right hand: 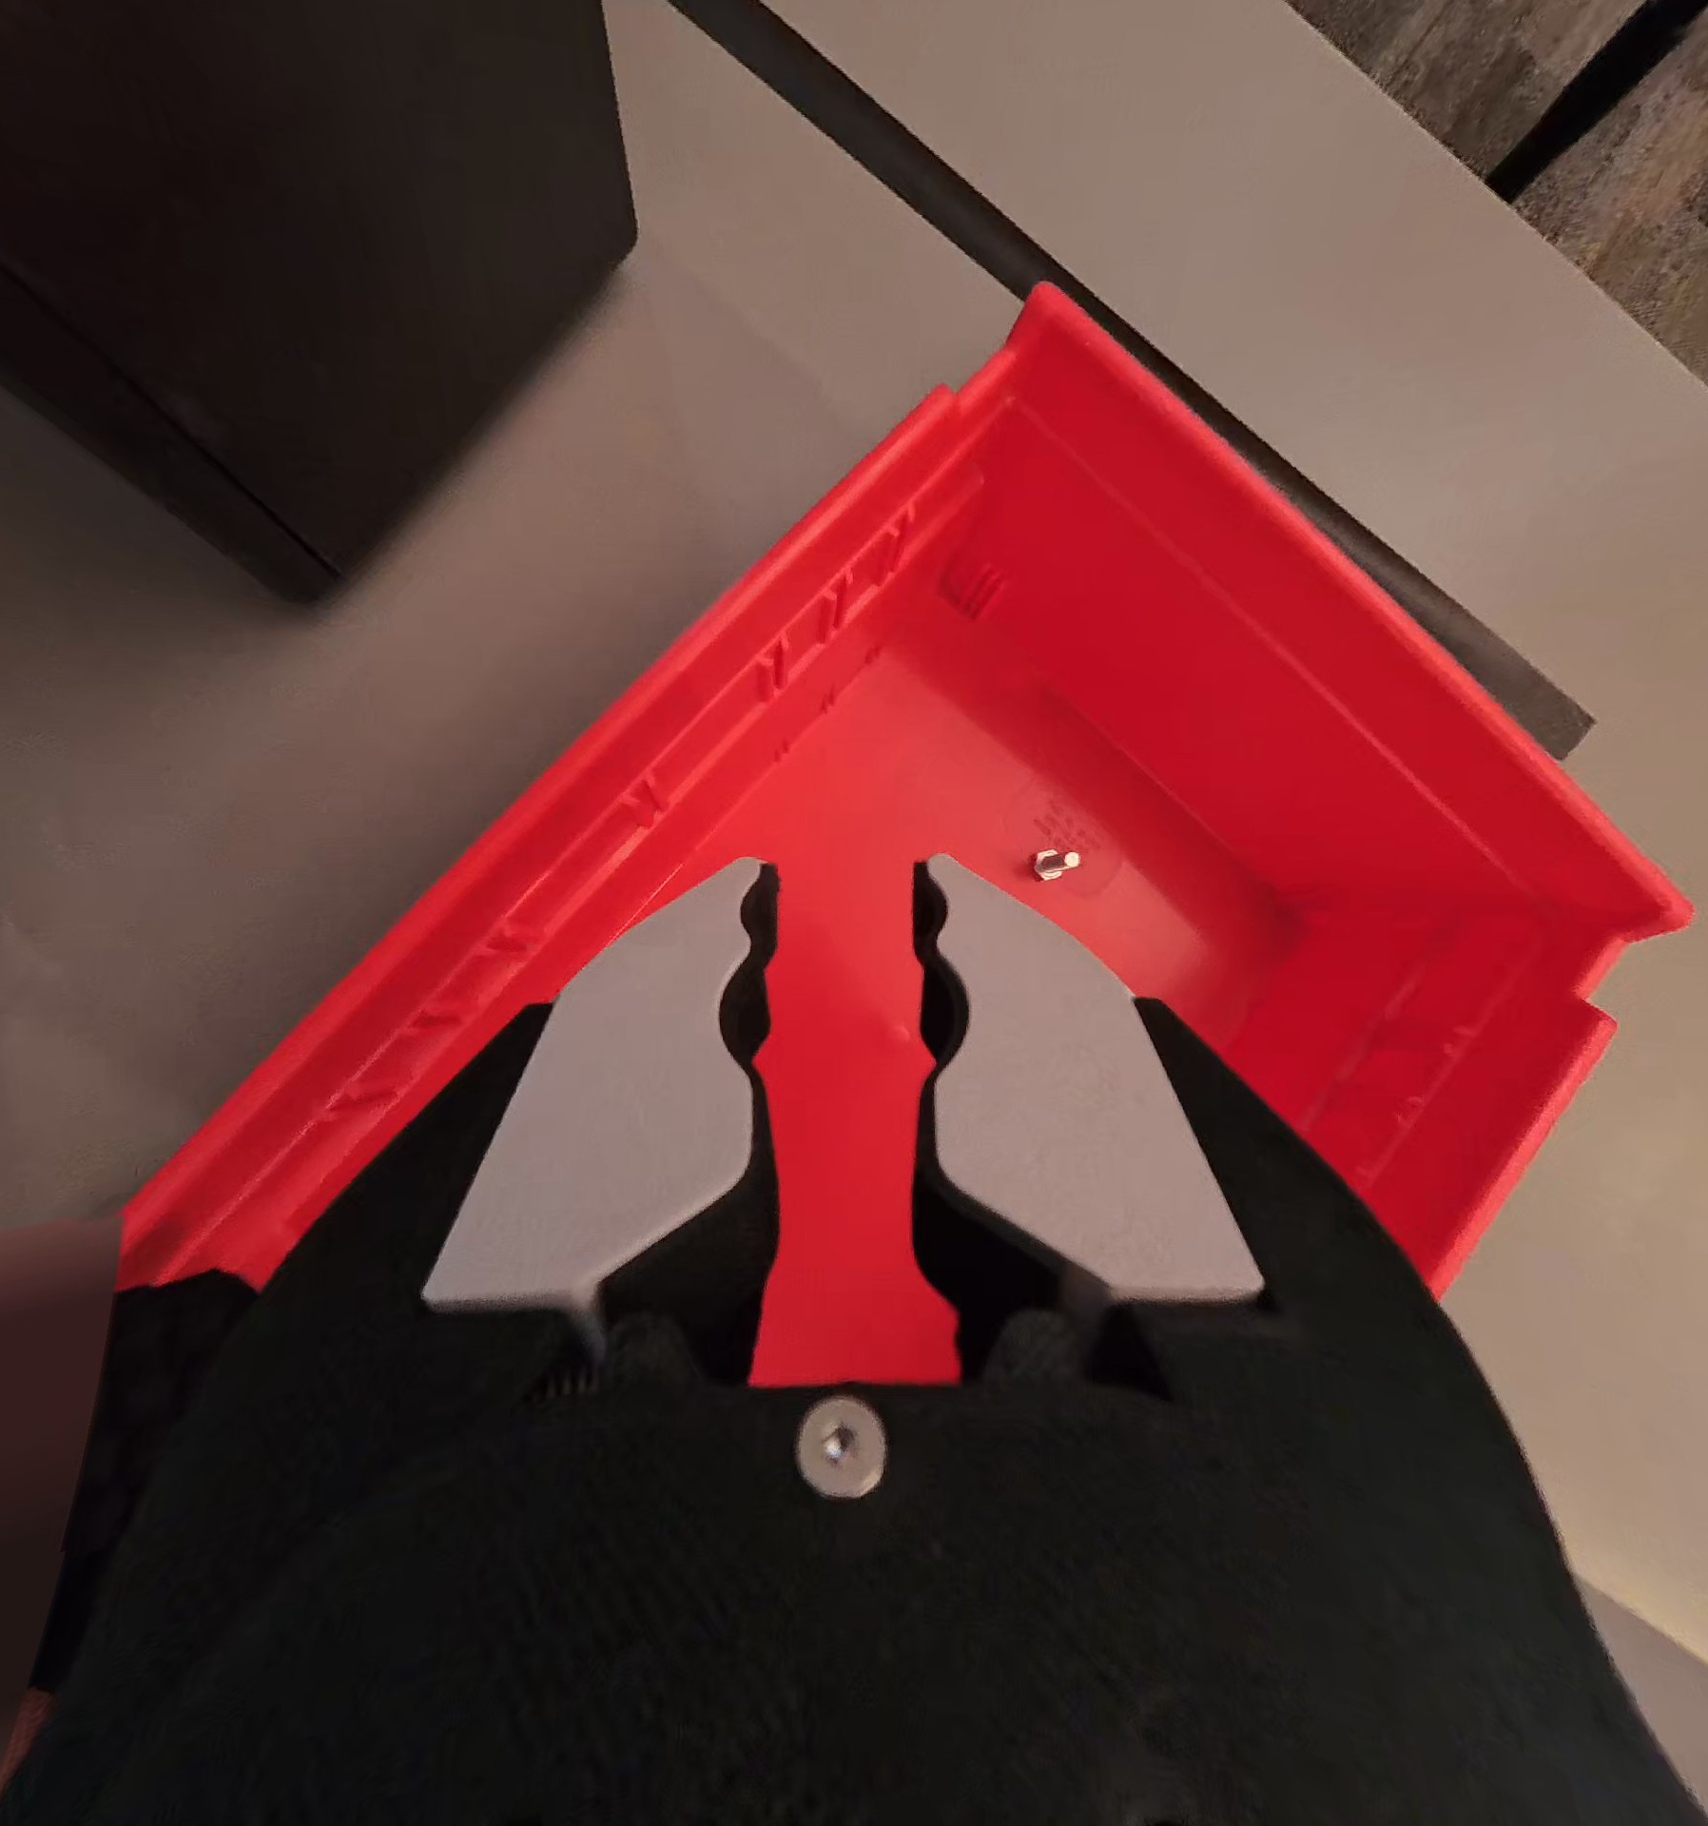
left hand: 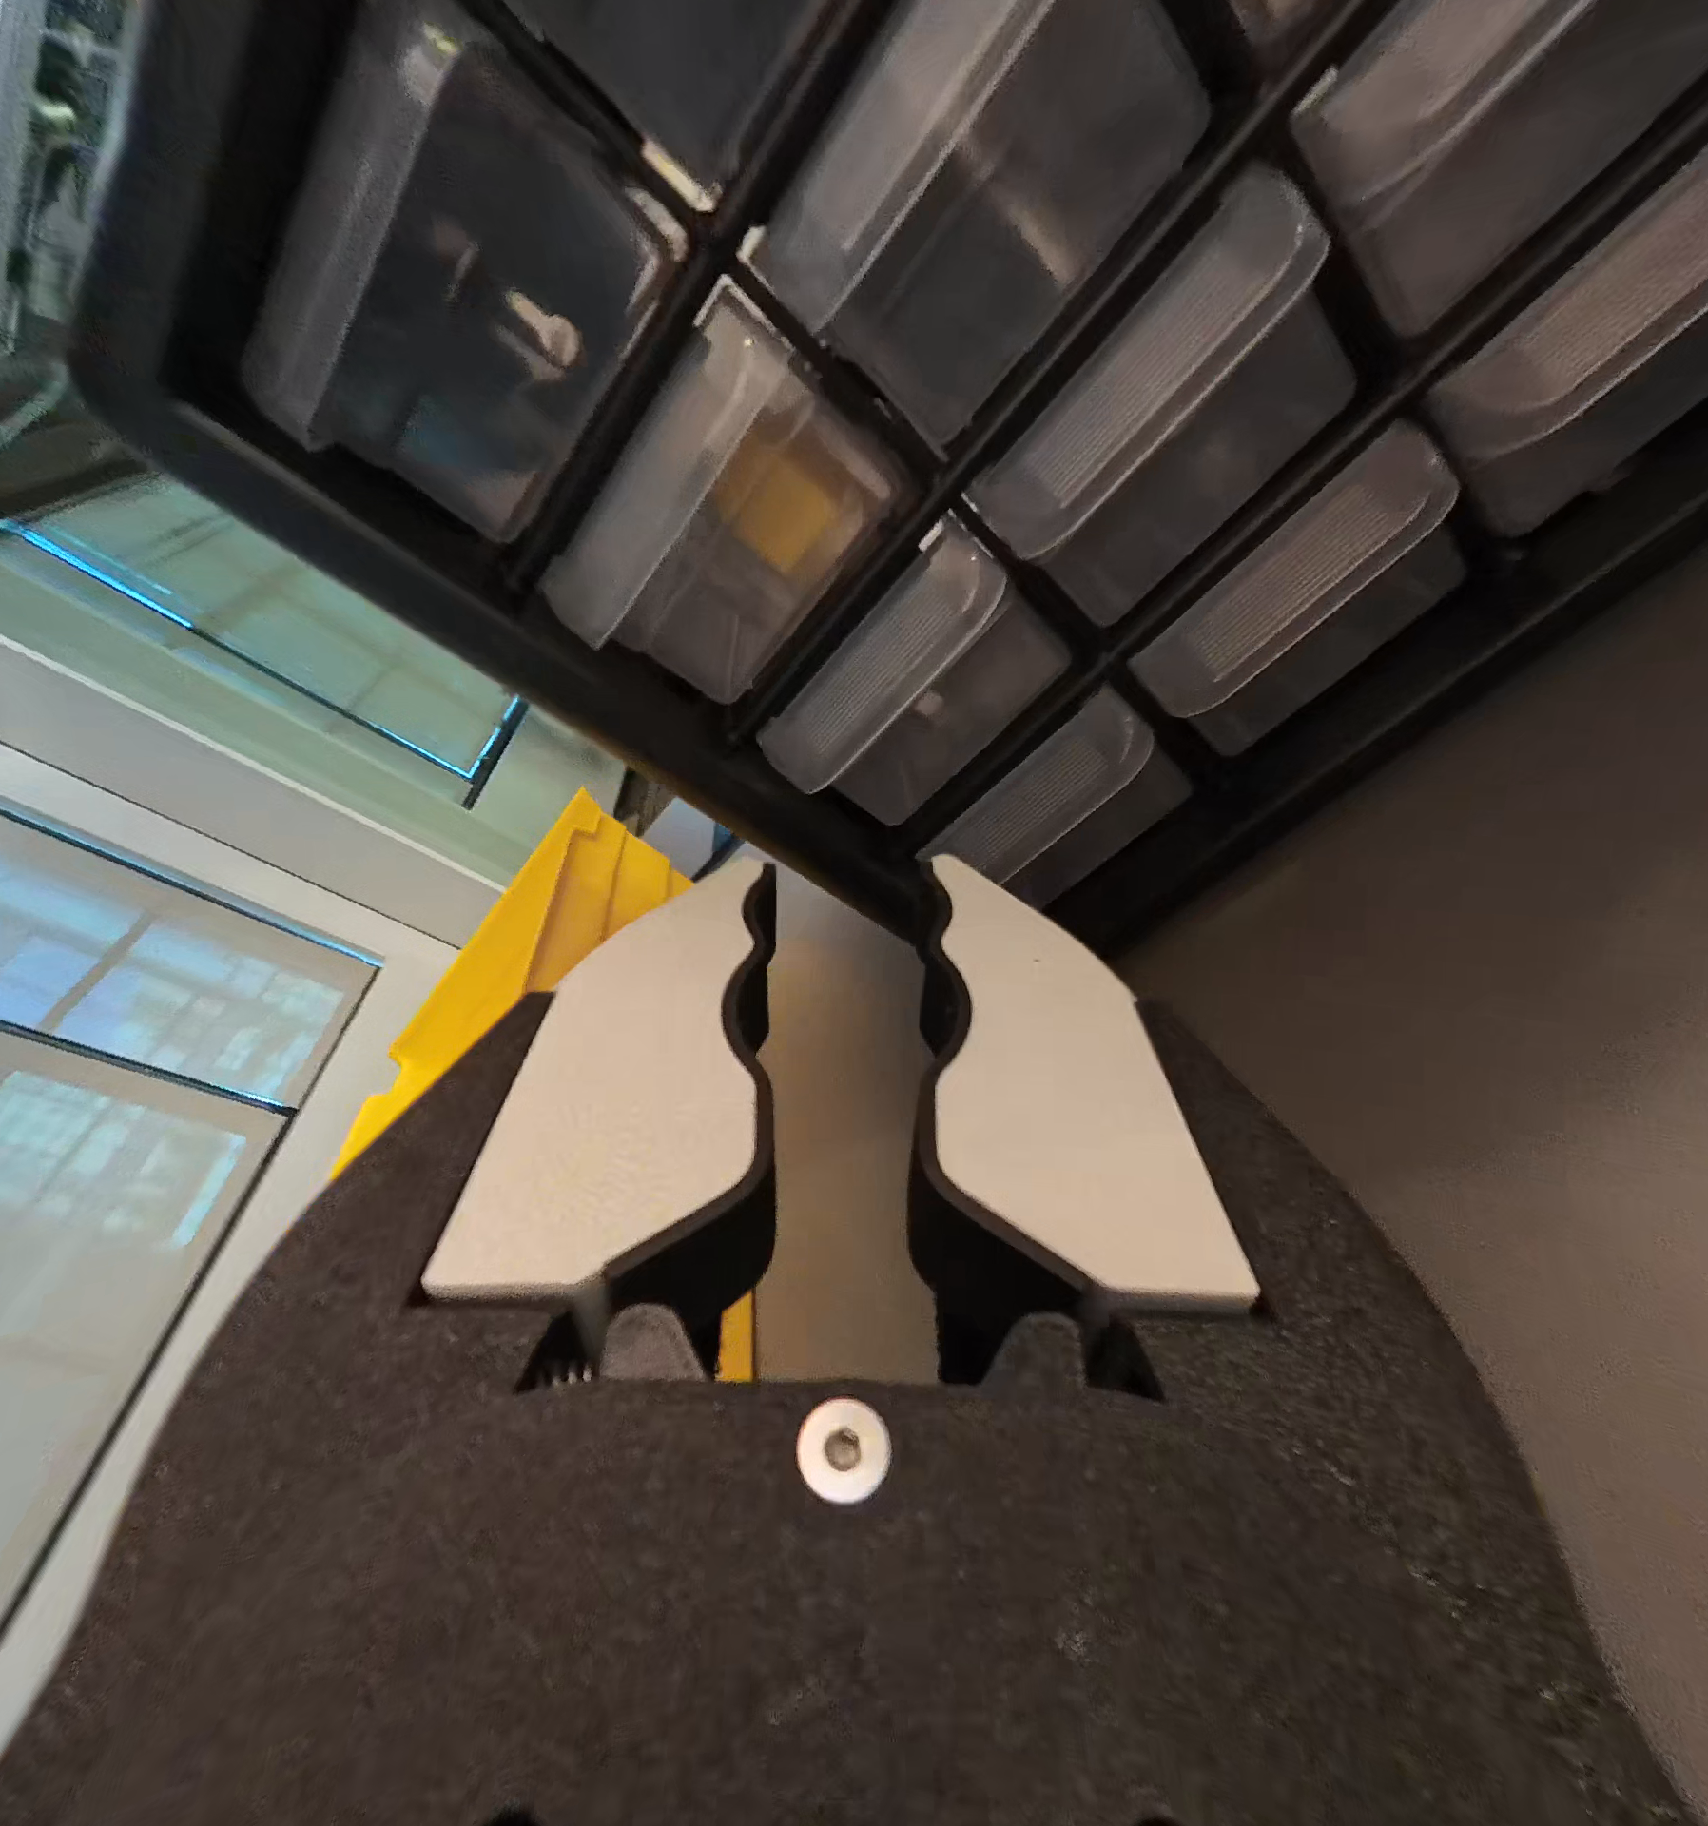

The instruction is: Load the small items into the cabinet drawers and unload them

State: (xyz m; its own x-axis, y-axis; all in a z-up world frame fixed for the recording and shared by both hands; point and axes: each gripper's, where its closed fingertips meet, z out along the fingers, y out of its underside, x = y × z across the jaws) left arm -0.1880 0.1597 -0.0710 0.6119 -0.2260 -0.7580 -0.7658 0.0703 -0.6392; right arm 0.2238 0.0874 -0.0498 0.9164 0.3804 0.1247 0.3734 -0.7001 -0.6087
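Note:
In the left wrist view a black cabinet (left hand: 633, 682) with several clear plastic drawers fills the top, tilted. One drawer (left hand: 731, 504) holds something yellow; another drawer (left hand: 465, 287) holds a small metal piece. My left gripper (left hand: 850, 874) is open and empty, its tips just below the cabinet's lower edge. In the right wrist view my right gripper (right hand: 845, 870) is open and empty, hovering above a red bin (right hand: 1275, 672). A small silver metal part (right hand: 1056, 863) lies on the bin's floor just right of the right fingertip.
A yellow bin (left hand: 554, 949) stands behind the left gripper, beside windows (left hand: 139, 988). In the right wrist view the cabinet's dark side (right hand: 267, 247) stands at upper left on the grey table (right hand: 237, 790), whose edge (right hand: 1522, 296) runs at upper right. A blurred hand (right hand: 10, 1314) shows at left. The left gripper's tips are roughly 40 cm from the right gripper's.

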